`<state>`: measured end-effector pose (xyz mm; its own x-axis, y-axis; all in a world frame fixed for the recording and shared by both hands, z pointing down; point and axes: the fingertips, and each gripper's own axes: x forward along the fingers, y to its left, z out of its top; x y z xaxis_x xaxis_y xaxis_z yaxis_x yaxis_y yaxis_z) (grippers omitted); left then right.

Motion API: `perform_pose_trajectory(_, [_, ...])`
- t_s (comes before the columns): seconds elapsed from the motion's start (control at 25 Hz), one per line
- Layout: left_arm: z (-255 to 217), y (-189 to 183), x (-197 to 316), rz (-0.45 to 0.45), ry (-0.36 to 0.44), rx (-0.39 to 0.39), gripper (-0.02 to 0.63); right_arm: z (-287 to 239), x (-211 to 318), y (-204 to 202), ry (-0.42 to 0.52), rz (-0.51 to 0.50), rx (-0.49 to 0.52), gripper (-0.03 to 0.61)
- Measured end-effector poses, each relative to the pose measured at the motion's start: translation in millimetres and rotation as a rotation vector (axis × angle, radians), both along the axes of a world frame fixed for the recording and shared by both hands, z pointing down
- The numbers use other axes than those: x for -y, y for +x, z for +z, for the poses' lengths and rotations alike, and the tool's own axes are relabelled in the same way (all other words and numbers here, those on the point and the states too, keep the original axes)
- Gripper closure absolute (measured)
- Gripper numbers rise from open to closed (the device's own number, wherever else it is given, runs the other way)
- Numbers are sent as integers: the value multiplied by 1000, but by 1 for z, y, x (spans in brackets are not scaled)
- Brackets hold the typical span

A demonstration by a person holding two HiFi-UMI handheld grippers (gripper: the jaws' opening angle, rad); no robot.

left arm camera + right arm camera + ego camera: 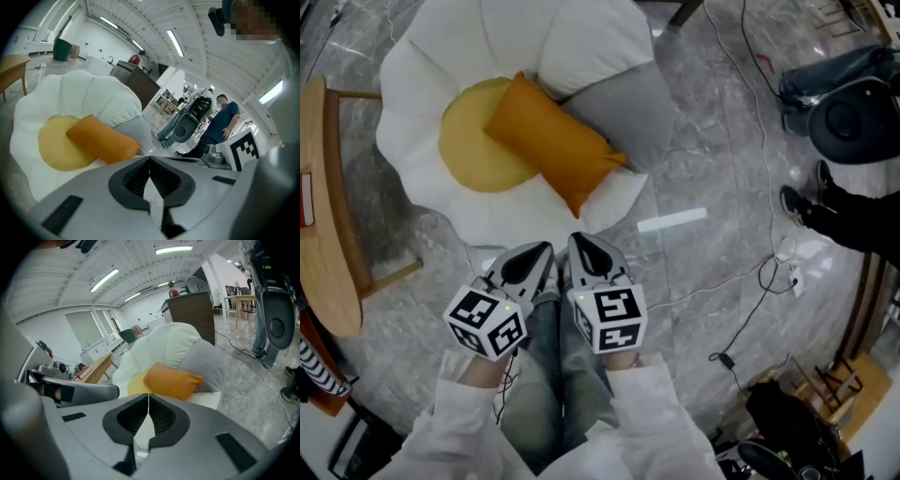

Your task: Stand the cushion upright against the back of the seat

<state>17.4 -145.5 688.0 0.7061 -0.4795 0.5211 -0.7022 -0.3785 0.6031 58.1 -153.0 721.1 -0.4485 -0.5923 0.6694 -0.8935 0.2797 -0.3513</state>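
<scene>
Right now the orange cushion (553,142) is lying slantwise across the white petal-shaped seat (502,217), not upright. One end is overlapping the round yellow pad (473,150) and its long side is pressing against a grey cushion (623,111) that is leaning on the seat's back. Both grippers are hovering side by side in front of the seat, well apart from the cushion and above the holder's own legs. The left gripper (536,253) is showing its jaws pressed together with nothing between them, and the right gripper (581,246) is likewise closed and empty. Nothing is standing between the grippers and the seat. A wooden table (323,206) is crowding in on the left, cut off by the edge of sight, and cables (750,291) are trailing over the marble floor (694,178) to the right. A bystander's dark shoe (794,202) is poking in there too, the rest of that person being mostly out of frame. Beside them is sitting what is possibly some dark rounded machine (853,112); I cannot make out what kind. The orange cushion is hiding part of the yellow pad and the grey cushion's lower edge.
</scene>
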Motion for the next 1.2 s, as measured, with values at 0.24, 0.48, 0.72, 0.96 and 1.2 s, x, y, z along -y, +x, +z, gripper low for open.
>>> perform_pose_trajectory(0.24, [33,-2,6,12,-1,43,607,40,4,1,-42,-12,3,565])
perform_pose_trajectory(0.48, [66,-1,0,-16,-43,50,607,77,6,7,-59,-15,-43,563])
perform_pose_trajectory(0.72, [91,0,-1,-3,-70,60,607,99,6,16,-79,-6,-63,561])
perform_pose_trajectory(0.96, [110,3,1,-8,-116,19,607,126,5,16,-129,-22,-81,514])
perform_pose_trajectory(1.2, [122,5,-1,1,-124,16,607,149,10,15,-158,-20,-97,468])
